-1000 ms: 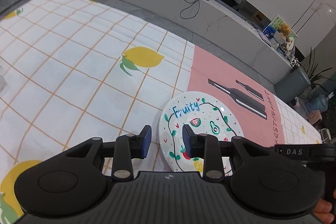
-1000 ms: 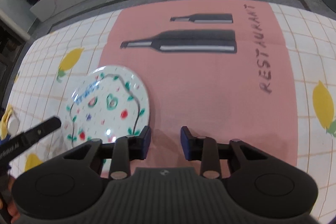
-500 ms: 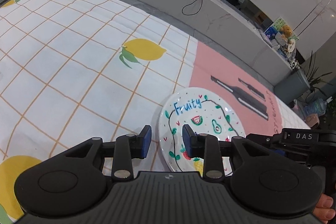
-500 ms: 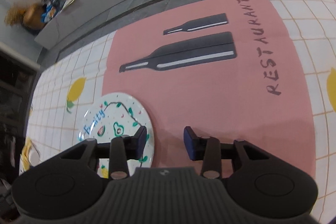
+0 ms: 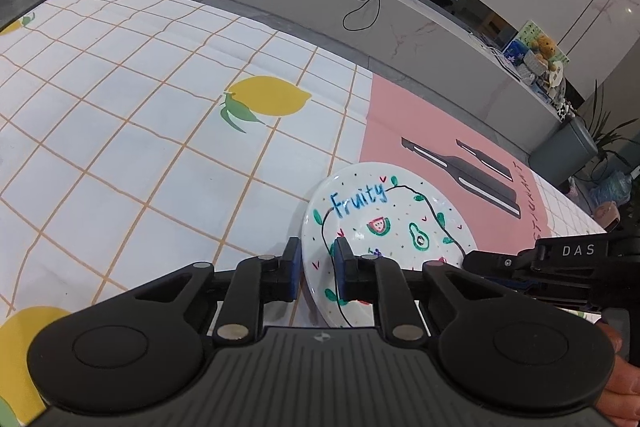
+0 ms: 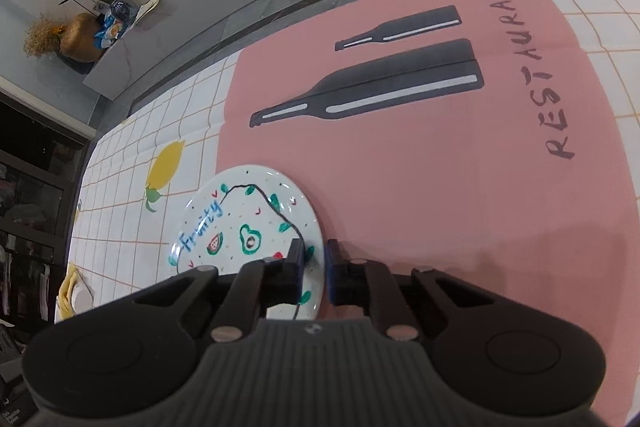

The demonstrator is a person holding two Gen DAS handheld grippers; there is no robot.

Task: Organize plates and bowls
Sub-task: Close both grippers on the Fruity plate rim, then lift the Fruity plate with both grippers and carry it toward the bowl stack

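1. Left wrist view: the plate (image 5: 384,227), white with "Fruity" lettering and painted fruit, lies on the tablecloth (image 5: 160,131) at the near right, straddling the seam between the lemon-check part and the pink panel. The left gripper (image 5: 316,267) has just been closing, and its jaws now stand narrow around the plate's left rim, one pad outside, one over the face. The pads look pressed on the rim. The right gripper's (image 5: 500,261) arm reaches in from the right at the plate's near right edge.

2. Right wrist view: the right gripper (image 6: 314,267) has also just been closing; its jaws are almost together, pinching the plate's (image 6: 248,223) right rim, which lies near, left of centre.

3. Risk, as I judge it: both grips bite only a thin, glazed, curved lip. If one hand lifts sooner or pulls outward, the rim could slip from the pads and the plate drop or tip.
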